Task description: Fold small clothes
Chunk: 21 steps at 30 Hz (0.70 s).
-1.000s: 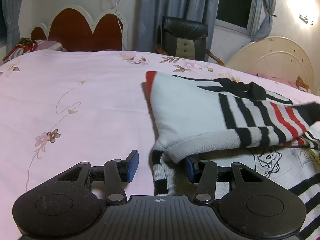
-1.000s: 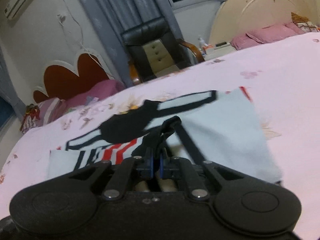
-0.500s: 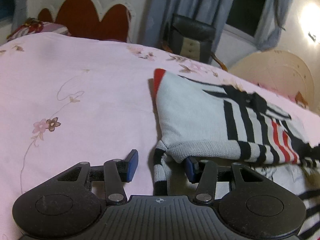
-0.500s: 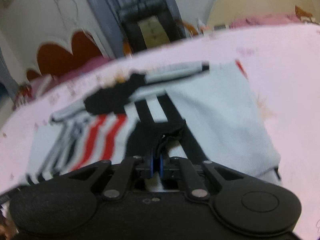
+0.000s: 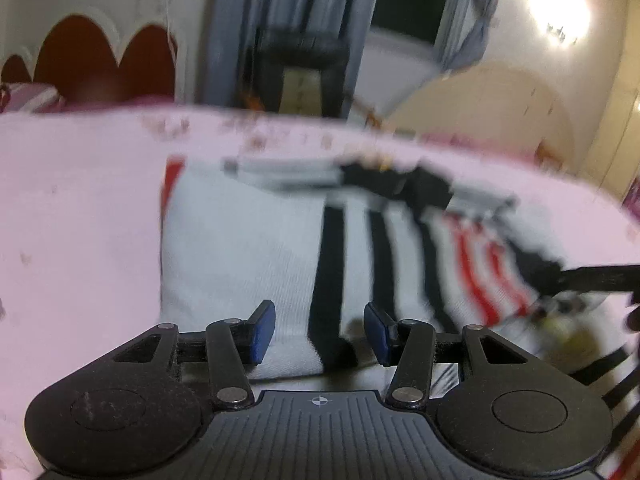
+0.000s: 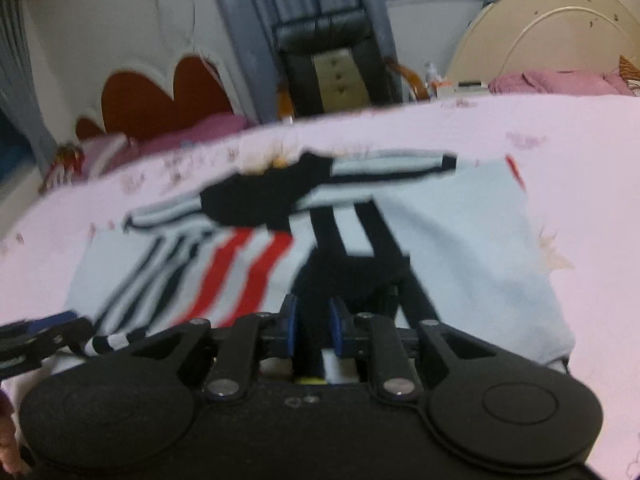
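A small white knit sweater point(image 5: 240, 248) with black and red stripes lies folded over on the pink bedsheet point(image 5: 80, 208). My left gripper point(image 5: 319, 334) is open, its blue pads on either side of the sweater's near edge, gripping nothing. In the right wrist view the same sweater point(image 6: 460, 232) lies ahead. My right gripper point(image 6: 312, 330) has its jaws a little apart, with a dark fold of the sweater between the pads. The right gripper's finger also shows at the right edge of the left wrist view point(image 5: 600, 276).
A black leather chair point(image 6: 332, 68) stands beyond the bed's far edge, before grey curtains. A red scalloped headboard point(image 6: 160, 96) is at the far left and a cream round headboard point(image 6: 560, 32) at the far right. Pink pillows lie by both.
My right gripper's jaws have parted from fully shut on the dark fold. My left gripper has shifted right along the sweater's near edge. Both views are motion-blurred.
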### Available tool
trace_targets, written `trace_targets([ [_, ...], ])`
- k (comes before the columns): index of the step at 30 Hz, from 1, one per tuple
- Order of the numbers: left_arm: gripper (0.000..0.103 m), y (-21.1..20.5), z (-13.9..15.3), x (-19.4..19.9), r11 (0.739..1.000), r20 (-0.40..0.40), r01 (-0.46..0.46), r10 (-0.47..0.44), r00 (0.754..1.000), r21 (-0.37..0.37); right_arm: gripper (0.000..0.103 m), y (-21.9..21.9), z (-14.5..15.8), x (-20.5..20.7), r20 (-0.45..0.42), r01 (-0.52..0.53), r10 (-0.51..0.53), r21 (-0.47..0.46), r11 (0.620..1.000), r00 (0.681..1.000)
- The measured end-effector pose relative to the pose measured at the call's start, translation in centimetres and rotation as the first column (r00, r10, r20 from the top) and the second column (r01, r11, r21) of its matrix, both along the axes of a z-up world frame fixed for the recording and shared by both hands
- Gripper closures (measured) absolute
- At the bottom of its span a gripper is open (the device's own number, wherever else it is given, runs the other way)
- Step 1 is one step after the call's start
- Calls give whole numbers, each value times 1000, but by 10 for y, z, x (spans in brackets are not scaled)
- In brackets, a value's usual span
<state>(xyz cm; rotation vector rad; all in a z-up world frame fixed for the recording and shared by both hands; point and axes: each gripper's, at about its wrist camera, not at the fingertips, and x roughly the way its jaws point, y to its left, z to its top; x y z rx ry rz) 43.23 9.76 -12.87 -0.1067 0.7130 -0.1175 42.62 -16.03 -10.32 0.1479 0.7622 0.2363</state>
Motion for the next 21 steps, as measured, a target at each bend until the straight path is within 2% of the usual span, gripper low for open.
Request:
trace_targets([
  [1, 54, -1, -2, -5, 1000, 23, 11, -11, 1000, 13, 90, -1, -6, -1, -11, -6, 6, -25, 1000, 1000],
  [3, 54, -4, -1, -9, 998, 19, 38, -39, 999, 54, 91, -6, -8, -5, 1, -21, 21, -24, 999, 1000],
  [5, 54, -2, 6, -5, 998, -2, 45, -45, 999, 50, 91, -8, -5, -6, -8, -33, 32, -34, 999, 999],
  [7, 53, 3, 17, 3, 998, 27, 31, -32, 999, 58, 84, -8, 3, -6, 9, -18, 19, -33, 999, 1000],
  [9, 53, 13, 25, 21, 997, 50, 24, -28, 998, 67, 80, -7, 7, 0, 39, -6, 6, -17, 1000, 999],
  [12, 53, 25, 30, 53, 997, 67, 4, -9, 998, 79, 81, -3, 5, 17, 22, 6, -6, 18, 1000, 1000],
  [16, 53, 37, 12, 99, 992, 27, -21, 18, 999, 125, 82, 13, -1, 40, 26, -21, 21, 12, 1000, 999],
  [17, 49, 44, 7, 107, 991, 22, -24, 22, 1000, 131, 83, 16, -3, 46, 26, -27, 27, 10, 1000, 999],
  [18, 39, 50, 5, 110, 993, 31, -32, 28, 999, 118, 84, 20, -6, 52, 25, -30, 30, -2, 1000, 999],
  [21, 36, 56, 4, 115, 993, 37, -33, 29, 999, 118, 86, 23, -8, 63, 28, -8, 9, -38, 999, 1000],
])
